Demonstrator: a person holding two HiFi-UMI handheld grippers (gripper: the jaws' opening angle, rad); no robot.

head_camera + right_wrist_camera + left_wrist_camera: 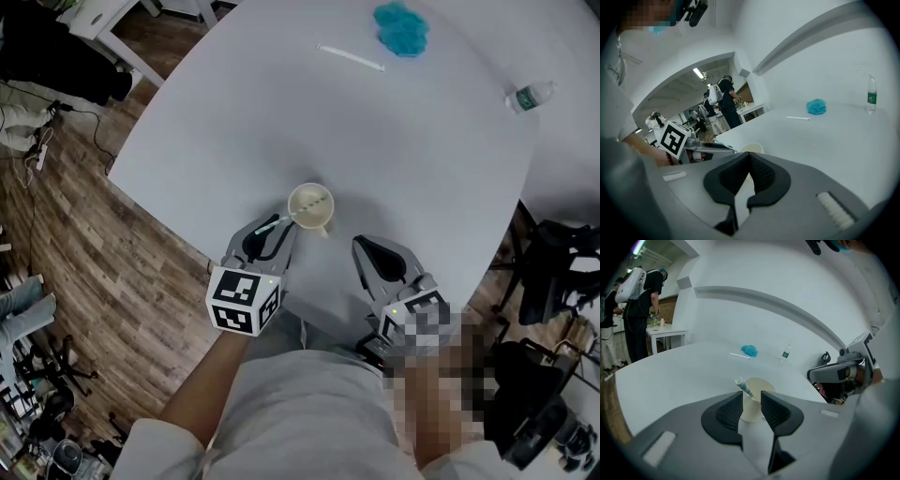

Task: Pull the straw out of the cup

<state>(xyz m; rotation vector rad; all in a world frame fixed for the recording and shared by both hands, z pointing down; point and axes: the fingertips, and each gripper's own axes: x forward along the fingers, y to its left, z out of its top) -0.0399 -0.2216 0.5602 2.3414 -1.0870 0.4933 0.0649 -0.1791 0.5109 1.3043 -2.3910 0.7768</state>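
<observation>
Left gripper [751,397] wide open around cup's [758,382] straw [744,386].

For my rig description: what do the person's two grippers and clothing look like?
The left gripper and right gripper are grey plastic shells with black ribbed jaw pads. Each carries a cube with black-and-white square markers. The person wears a pale grey top.
</observation>
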